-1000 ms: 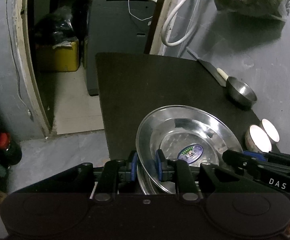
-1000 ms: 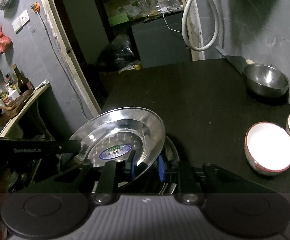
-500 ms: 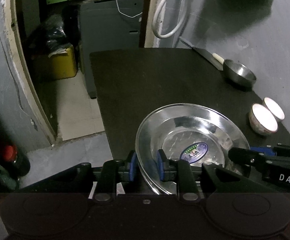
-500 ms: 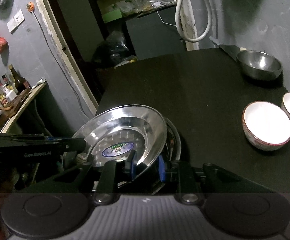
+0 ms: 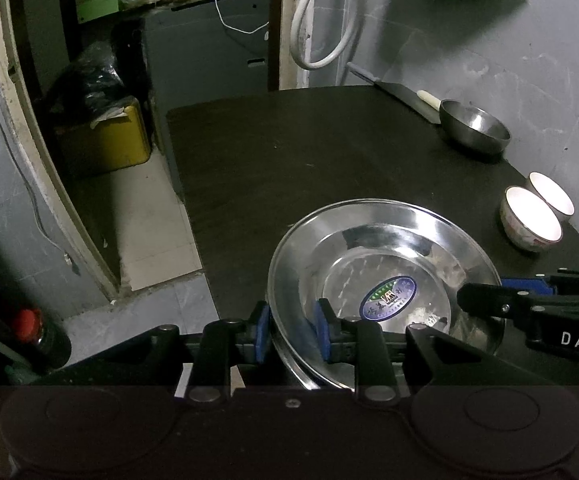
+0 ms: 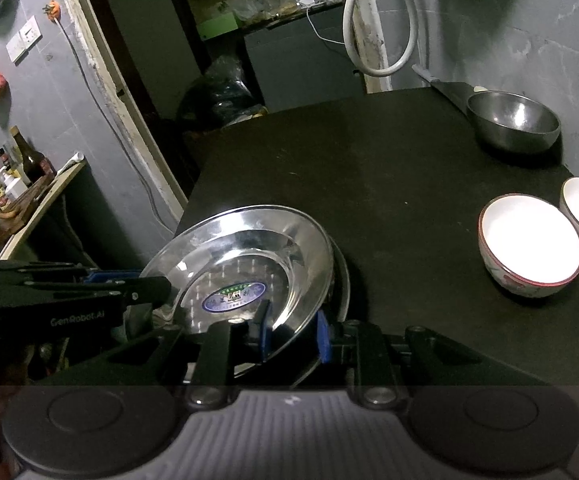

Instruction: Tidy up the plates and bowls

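Two tools grip a shiny steel plate (image 5: 389, 264) over a second plate on a matte black worktop (image 5: 289, 152).
The left tool (image 5: 289, 330) is opening around the rim; the right tool (image 6: 291, 332) stays clenched on it. Two round white bowls (image 6: 529, 240) sit nearby.
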A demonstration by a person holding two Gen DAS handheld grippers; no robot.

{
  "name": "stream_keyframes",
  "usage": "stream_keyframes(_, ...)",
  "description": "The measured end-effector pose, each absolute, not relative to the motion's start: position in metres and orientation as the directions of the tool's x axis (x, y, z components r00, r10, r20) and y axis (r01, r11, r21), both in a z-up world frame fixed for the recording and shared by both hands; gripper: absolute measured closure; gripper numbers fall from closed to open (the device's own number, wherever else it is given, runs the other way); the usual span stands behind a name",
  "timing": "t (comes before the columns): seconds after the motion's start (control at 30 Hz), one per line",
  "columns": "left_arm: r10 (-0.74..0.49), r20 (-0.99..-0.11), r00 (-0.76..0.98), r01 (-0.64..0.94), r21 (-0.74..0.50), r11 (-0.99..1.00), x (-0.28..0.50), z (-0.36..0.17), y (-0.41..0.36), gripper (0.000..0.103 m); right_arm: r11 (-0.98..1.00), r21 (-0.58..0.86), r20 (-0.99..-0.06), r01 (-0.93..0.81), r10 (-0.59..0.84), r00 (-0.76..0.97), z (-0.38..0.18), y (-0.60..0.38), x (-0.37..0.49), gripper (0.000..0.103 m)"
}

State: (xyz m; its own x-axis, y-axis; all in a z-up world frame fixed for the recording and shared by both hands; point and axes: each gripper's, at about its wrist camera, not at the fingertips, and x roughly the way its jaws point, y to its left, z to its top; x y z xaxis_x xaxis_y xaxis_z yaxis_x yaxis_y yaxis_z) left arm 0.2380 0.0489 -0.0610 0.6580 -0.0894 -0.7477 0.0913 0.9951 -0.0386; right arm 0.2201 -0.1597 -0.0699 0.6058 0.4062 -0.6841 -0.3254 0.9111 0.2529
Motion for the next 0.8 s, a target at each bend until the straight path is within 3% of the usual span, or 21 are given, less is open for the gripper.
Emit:
stream_keyframes(0.67,-0.076,-0.755,0.651,0.084,-0.028,0.996,0.2400,-0.0638,0.0498,0.077,0.908,0.241,-0.687,-0.343,0.409,0.600,-0.0712,-0.1567,0.2186,0.075)
stream_keyframes(0.8,-0.071,-0.755,0.652,0.076,-0.028,0.997,0.2400,-0.0630,0.0498,0.064,0.910,0.220,-0.685,-0.352,0.401,0.608,-0.0702,-0.1551,0.2156,0.073)
